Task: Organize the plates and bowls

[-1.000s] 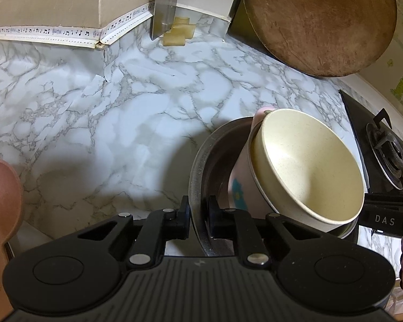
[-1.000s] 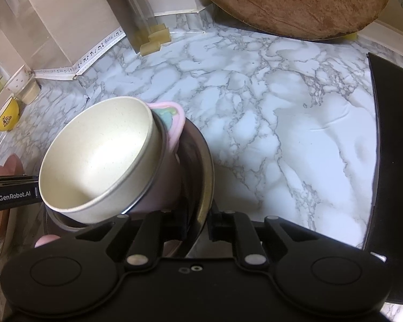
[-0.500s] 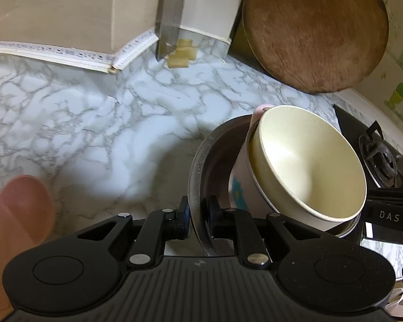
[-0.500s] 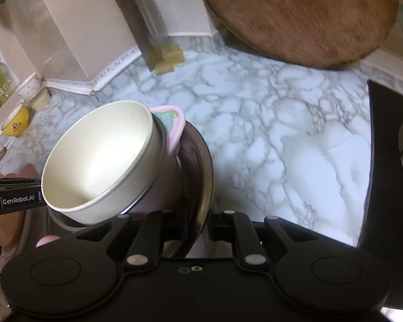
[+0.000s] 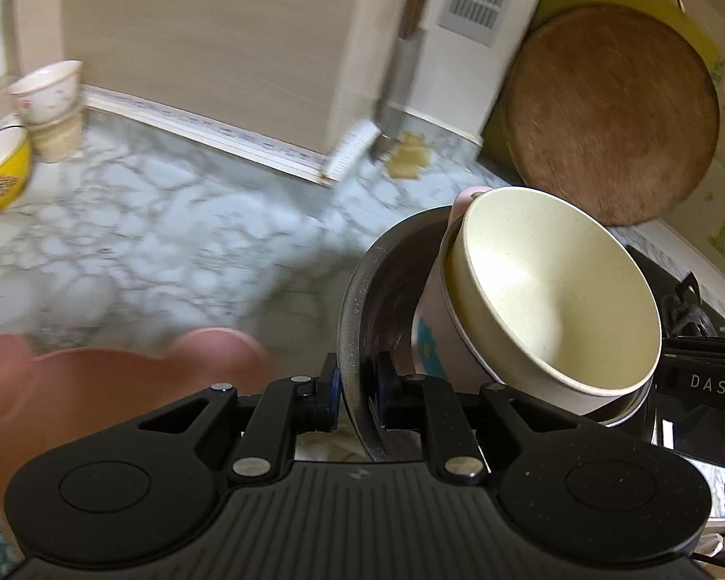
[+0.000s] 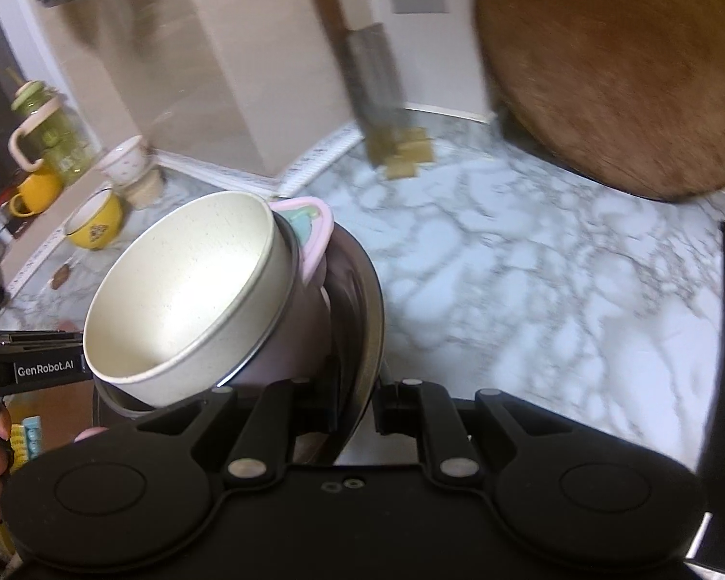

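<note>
A steel bowl (image 5: 362,280) holds a pink bowl (image 5: 427,333) with a cream bowl (image 5: 556,299) nested in it, the stack tilted. My left gripper (image 5: 355,389) is shut on the steel bowl's near rim. My right gripper (image 6: 357,403) is shut on the opposite rim of the steel bowl (image 6: 367,299); the cream bowl (image 6: 183,290) and pink bowl (image 6: 309,232) show there too. The stack is held above the marble counter (image 5: 169,241). A pink ear-shaped plate (image 5: 72,386) lies low at the left.
A yellow bowl (image 5: 0,169) and a white cup (image 5: 48,92) stand at the far left by the wall. A round wooden board (image 5: 614,130) leans at the back right. A cleaver (image 6: 372,87) hangs on the wall. A gas hob (image 5: 686,309) lies at right.
Both grippers have lifted the steel bowl with its stack and tipped upward; more of the wall, the yellow bowl and the pink plate have come into view.
</note>
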Motion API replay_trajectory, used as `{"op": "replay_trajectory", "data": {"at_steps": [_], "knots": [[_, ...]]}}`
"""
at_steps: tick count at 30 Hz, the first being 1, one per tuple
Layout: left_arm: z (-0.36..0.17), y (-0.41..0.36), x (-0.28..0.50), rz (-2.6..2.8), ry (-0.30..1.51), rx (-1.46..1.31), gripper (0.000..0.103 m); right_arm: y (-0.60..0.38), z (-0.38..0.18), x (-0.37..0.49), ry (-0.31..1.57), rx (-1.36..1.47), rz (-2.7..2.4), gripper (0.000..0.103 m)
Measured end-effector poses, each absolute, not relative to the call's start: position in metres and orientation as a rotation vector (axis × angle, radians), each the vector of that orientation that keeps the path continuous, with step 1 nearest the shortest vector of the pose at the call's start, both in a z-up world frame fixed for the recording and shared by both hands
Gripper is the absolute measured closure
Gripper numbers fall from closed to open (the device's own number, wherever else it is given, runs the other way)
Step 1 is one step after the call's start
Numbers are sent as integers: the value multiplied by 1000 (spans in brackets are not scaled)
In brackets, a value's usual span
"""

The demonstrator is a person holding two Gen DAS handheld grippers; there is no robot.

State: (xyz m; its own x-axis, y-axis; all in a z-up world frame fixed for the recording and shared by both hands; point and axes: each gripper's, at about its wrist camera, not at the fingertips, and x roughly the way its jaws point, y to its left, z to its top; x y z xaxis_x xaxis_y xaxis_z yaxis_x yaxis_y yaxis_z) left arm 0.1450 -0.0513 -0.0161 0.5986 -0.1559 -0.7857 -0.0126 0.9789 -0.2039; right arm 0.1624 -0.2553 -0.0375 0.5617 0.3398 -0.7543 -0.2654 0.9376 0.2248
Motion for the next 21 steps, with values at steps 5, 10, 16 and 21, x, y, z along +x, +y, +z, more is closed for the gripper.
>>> {"op": "replay_trajectory", "data": {"at_steps": [5, 10, 16, 21], "knots": [[-6, -13, 130, -29, 911, -208, 90, -215, -27, 166, 902, 76, 418, 90], [-1, 28, 111, 33, 901, -229, 90, -172, -22, 168, 907, 56, 479, 90], [-4, 71, 85, 103, 903, -251, 90, -121, -27, 165, 918, 25, 546, 90], [-10, 99, 67, 155, 913, -253, 90, -85, -38, 162, 939, 1, 590, 90]]}}
